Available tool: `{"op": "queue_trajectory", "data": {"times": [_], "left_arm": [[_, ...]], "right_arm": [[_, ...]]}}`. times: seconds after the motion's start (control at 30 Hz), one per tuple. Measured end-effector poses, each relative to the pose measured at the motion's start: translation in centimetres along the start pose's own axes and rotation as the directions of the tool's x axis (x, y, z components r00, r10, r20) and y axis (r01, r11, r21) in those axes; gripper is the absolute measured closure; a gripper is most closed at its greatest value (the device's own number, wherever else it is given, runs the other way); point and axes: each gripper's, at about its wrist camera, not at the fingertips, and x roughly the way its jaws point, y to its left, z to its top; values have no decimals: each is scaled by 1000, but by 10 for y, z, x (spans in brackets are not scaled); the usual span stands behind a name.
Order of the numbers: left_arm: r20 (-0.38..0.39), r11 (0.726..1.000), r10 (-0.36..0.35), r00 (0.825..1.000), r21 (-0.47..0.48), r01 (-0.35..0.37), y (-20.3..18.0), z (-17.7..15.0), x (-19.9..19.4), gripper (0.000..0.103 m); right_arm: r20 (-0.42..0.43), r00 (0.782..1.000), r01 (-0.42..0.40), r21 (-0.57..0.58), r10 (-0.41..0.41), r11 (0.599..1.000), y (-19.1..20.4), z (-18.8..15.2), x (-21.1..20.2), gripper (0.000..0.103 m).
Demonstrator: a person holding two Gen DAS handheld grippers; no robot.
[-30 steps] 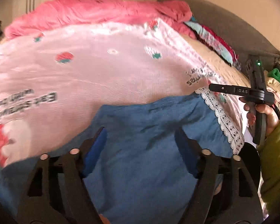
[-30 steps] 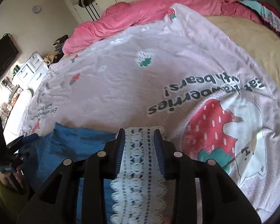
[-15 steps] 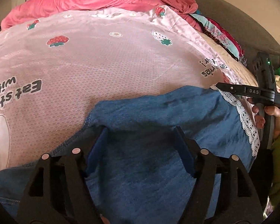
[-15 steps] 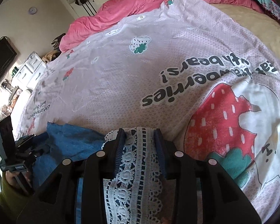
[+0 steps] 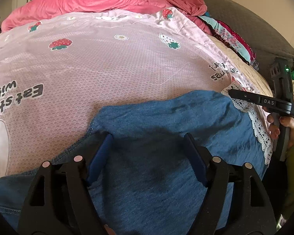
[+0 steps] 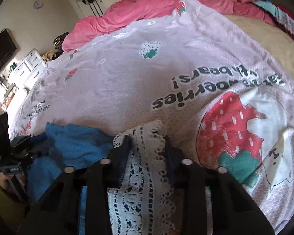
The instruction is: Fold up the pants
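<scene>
Blue denim pants [image 5: 166, 121] with a white lace hem [image 5: 258, 129] lie on a pink strawberry-print bedspread [image 5: 107, 74]. My left gripper [image 5: 148, 139] hovers low over the denim, its jaws wide and opening a little; the cloth lies under them without being pinched. In the right wrist view the lace hem [image 6: 147, 168] runs between the fingers of my right gripper [image 6: 147, 139], whose jaws are closing and bunch the lace at their tips. The blue cloth [image 6: 78, 143] spreads left from there. The right gripper [image 5: 233, 95] also shows at the pants' far right corner.
A crumpled pink duvet [image 5: 98, 0] lies across the far side of the bed. A grey headboard [image 5: 245, 19] and patterned pillows stand at the right. A hand [image 5: 290, 125] in a green sleeve holds the right gripper. A white dresser [image 6: 29, 62] stands beyond the bed.
The left gripper has come down closer to the denim. The right gripper's fingers have drawn together on the lace hem, which now bunches up between them.
</scene>
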Motion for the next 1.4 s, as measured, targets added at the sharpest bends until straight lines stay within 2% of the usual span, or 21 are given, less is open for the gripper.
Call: {"op": "queue_trajectory", "data": {"times": [0.07,0.17,0.27,0.37,0.4,0.43,0.5,0.53,0.6,0.67,0.73,0.8,0.9,1.0,1.1,1.13,1.2,1.23,1.27,1.3,1.4], "left_arm": [[1,1000,3,1000,3,-3,0,0,0,35],[1,1000,4,1000,5,-4,-1,0,1,35],[2,1000,22,1000,20,-22,-1,-1,2,35],[5,999,25,1000,26,-25,-2,-1,2,35],[7,999,24,1000,26,-25,-1,-2,2,35],[10,999,24,1000,28,-25,-2,-2,2,35],[21,999,25,999,37,-26,-2,-4,1,34],[23,999,25,999,41,-26,-3,-4,1,33],[27,998,28,999,48,-29,-5,-6,-1,32],[26,999,31,999,44,-32,-5,-9,-6,32],[26,998,42,999,54,-43,-6,-13,-14,28],[35,996,64,997,57,-66,-8,-17,-23,22],[47,991,120,992,60,-122,-11,-25,-34,20],[51,990,134,990,33,-136,-8,-37,-46,18],[51,984,175,983,30,-176,0,-53,-59,17],[49,983,179,983,30,-181,3,-57,-62,17],[41,983,178,983,37,-179,10,-66,-68,17],[24,975,219,976,34,-219,14,-71,-69,15],[19,968,249,968,31,-249,17,-74,-70,15],[22,968,248,969,23,-248,24,-80,-73,15],[26,976,217,976,0,-217,32,-83,-75,15]], "right_arm": [[66,998,23,-12,-22,1000,4,-1,-15,88],[146,988,46,-30,-41,998,6,-3,-35,90],[70,993,103,-38,-100,994,5,-2,-17,90],[0,986,164,-63,-164,984,6,-1,3,86],[-5,984,179,-67,-180,982,6,-1,6,81],[-2,979,205,-61,-205,977,4,-1,7,69],[11,972,234,-32,-234,972,-2,-1,3,54],[28,971,236,-11,-235,972,-5,-1,-2,50],[57,968,245,12,-245,970,-6,-3,-15,48],[111,949,295,21,-295,955,-1,-11,-43,46],[142,962,233,26,-234,972,7,-24,-66,45],[145,974,179,-23,-174,984,25,-41,-81,44],[106,985,153,-147,-138,977,66,-66,-85,41],[36,998,58,-275,-50,960,106,-80,-70,40],[-3,995,94,-339,-101,936,123,-82,-52,34],[-25,991,114,-338,-130,934,121,-82,-46,34],[-130,959,202,-313,-253,928,101,-85,-25,34],[-156,958,192,-277,-241,942,89,-87,-24,33],[-162,966,160,-230,-199,960,80,-88,-29,33],[-168,969,143,-205,-179,968,75,-88,-32,33],[-168,969,150,-198,-184,969,66,-92,-41,34]]}}
